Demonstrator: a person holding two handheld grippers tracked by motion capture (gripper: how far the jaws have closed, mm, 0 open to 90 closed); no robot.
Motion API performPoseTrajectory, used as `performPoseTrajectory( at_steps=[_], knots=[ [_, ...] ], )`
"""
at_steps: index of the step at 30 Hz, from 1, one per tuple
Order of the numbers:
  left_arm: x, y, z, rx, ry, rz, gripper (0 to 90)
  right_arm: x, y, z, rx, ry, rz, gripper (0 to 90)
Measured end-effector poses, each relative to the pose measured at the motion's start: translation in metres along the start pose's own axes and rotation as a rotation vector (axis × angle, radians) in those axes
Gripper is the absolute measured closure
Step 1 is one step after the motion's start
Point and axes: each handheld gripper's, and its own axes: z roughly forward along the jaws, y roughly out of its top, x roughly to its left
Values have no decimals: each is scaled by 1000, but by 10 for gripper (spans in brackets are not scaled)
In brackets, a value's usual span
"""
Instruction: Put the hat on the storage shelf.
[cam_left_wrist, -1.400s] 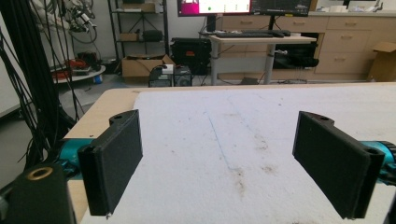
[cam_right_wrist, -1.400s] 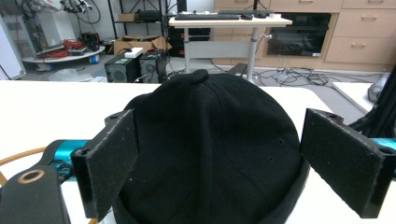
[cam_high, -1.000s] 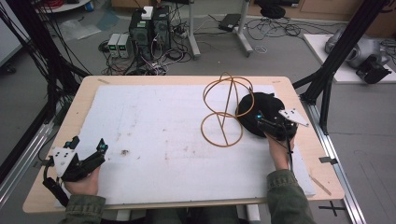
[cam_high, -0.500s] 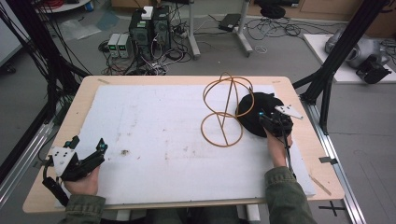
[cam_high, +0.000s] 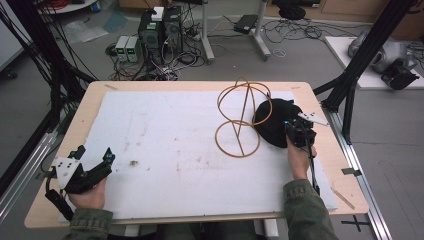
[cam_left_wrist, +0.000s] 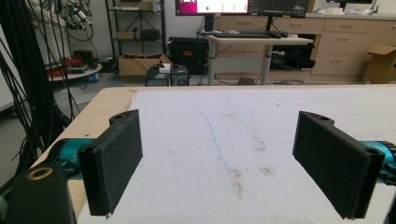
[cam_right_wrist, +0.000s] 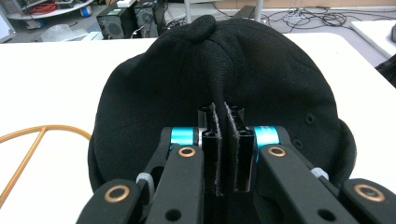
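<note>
One black cap near right edge of worktop, beside wire stand. Right claw just closed, pinching crown fold; left claw spread, idle. Grasp done; lifting onto stand likely pending.

The high view looks forward and down over the whole counter from the person's side. The left gripper view sits low, facing across the white sheet. The right gripper view looks closely at the black cap, also visible from above.
</note>
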Motion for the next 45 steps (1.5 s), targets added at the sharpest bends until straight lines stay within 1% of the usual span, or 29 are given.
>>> performPoseTrajectory(
  at_steps=[2,3,5,7,8,9,11,13,15,17,18,19,20,21,22,24,25,30,34,36,37,42,43,45],
  knots=[
    [0,0,0,2,-1,-1,161,0,0,0,-2,1,-2,863],
    [0,0,0,-1,0,-5,161,1,0,-2,-8,-4,-16,865],
    [0,0,0,-1,-1,-5,161,2,1,-2,-13,-5,-20,866],
    [0,0,0,-1,-1,-5,162,4,1,-4,-24,-12,-20,869],
    [0,0,0,-1,-1,-6,161,4,2,-7,-39,-14,-24,871],
    [0,0,1,-2,-2,-5,161,4,2,-7,-39,-14,-24,871],
    [0,0,1,0,-2,-4,162,4,5,-11,-65,-19,-21,872],
    [1,0,1,1,-2,-4,162,4,5,-12,-72,-23,-25,872],
    [1,0,1,-1,-2,-6,162,4,8,-17,-101,-29,-17,872],
    [1,0,1,-1,-3,-7,161,5,9,-19,-110,-28,-14,872],
    [0,0,1,-1,-3,-8,162,6,12,-24,-132,-29,-17,872],
    [0,0,1,-1,-3,-7,162,6,12,-24,-132,-29,-17,872],
    [0,0,1,-2,-3,-8,162,7,13,-25,-143,-31,-19,872],
    [0,0,1,-2,-4,-8,162,9,16,-29,-165,-33,-22,872],
    [0,0,1,-2,-4,-9,162,9,16,-29,-165,-33,-22,872],
    [0,0,1,-3,-5,-9,162,12,20,-34,-194,-36,-32,872],
    [0,0,1,-2,-5,-9,162,12,20,-34,-194,-36,-32,872],
    [0,0,2,-1,-7,-9,162,13,25,-41,-236,-43,-34,872],
    [1,0,2,3,-22,-16,165,12,30,-50,-287,-34,-4,872],
    [1,0,2,2,-22,-16,165,11,33,-54,-312,-48,-11,871],
    [1,0,2,1,-22,-15,165,11,34,-56,-324,-52,-6,871],
    [2,0,2,1,-19,-21,165,12,41,-69,-384,-106,-44,871],
    [2,0,2,0,-20,-23,166,12,42,-71,-397,-108,-48,871],
    [2,0,2,0,-20,-22,165,11,44,-77,-422,-106,-39,871]
  ],
)
